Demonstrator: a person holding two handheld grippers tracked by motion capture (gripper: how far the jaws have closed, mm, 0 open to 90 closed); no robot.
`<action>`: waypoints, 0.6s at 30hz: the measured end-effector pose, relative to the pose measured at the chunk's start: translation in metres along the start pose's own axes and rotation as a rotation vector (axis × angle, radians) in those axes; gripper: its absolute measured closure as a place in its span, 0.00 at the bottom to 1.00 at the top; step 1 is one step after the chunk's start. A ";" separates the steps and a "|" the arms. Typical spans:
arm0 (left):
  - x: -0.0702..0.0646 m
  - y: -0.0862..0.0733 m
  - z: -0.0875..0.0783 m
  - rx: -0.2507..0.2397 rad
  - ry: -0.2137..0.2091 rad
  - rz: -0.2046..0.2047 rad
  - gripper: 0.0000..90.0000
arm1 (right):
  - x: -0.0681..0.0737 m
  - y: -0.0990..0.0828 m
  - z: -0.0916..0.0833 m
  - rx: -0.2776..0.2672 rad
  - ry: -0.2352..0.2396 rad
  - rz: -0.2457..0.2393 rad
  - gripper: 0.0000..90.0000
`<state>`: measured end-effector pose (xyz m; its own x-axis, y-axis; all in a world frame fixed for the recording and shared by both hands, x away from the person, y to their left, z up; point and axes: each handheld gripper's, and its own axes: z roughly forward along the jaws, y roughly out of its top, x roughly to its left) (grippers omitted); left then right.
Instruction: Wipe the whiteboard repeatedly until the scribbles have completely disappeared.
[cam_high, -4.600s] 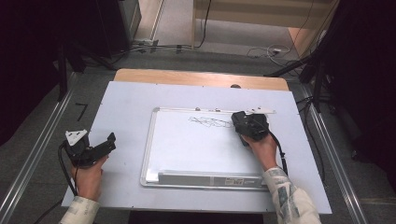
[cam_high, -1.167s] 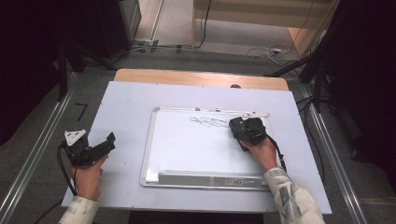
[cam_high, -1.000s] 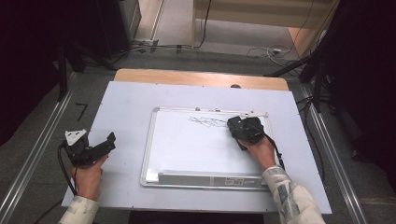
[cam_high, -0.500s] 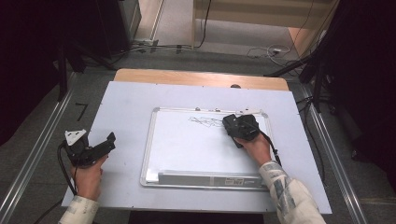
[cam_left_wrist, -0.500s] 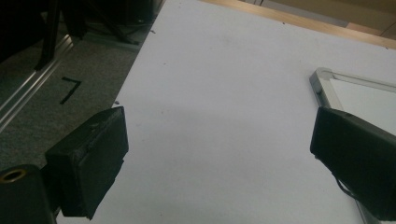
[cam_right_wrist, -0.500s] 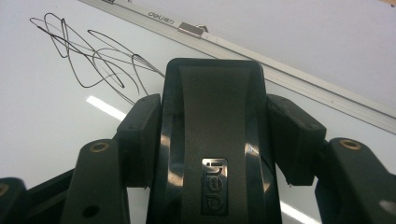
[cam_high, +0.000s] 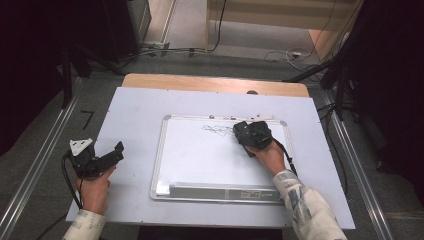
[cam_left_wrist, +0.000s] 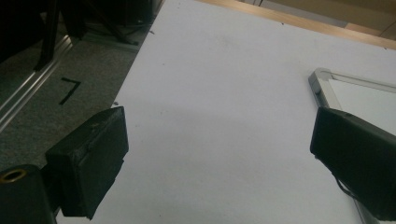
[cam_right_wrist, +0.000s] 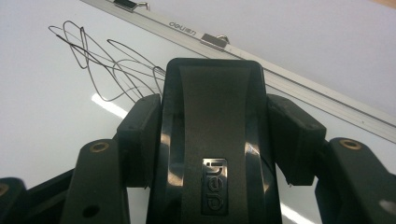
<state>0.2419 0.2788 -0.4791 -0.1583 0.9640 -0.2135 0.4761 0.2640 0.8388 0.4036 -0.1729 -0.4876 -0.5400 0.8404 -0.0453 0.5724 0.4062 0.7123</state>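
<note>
Two tools, right tool (cam_high: 239, 131) gripping eraser (cam_right_wrist: 214, 140) beside scribble (cam_right_wrist: 102, 65), whiteboard (cam_high: 200, 160)

Grey carpeted floor (cam_high: 45, 130) surrounds the white-topped table (cam_high: 135, 110), with cables (cam_high: 285, 52) behind.

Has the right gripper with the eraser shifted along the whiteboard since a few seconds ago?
Yes. The right gripper, shut on the black eraser, has slid left along the whiteboard, away from its right frame and onto the scribble.
</note>
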 end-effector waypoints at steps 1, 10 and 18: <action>0.000 0.000 0.000 0.000 0.000 0.000 0.05 | 0.001 0.001 0.001 0.000 0.001 -0.002 0.43; 0.000 0.000 0.000 0.000 -0.001 -0.001 0.05 | 0.008 0.005 0.005 -0.004 0.020 -0.019 0.43; 0.001 0.000 0.000 0.000 -0.001 -0.004 0.05 | 0.014 0.009 0.009 -0.006 0.039 -0.036 0.43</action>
<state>0.2418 0.2797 -0.4791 -0.1594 0.9629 -0.2177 0.4757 0.2681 0.8377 0.4067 -0.1549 -0.4881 -0.5840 0.8105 -0.0442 0.5484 0.4341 0.7147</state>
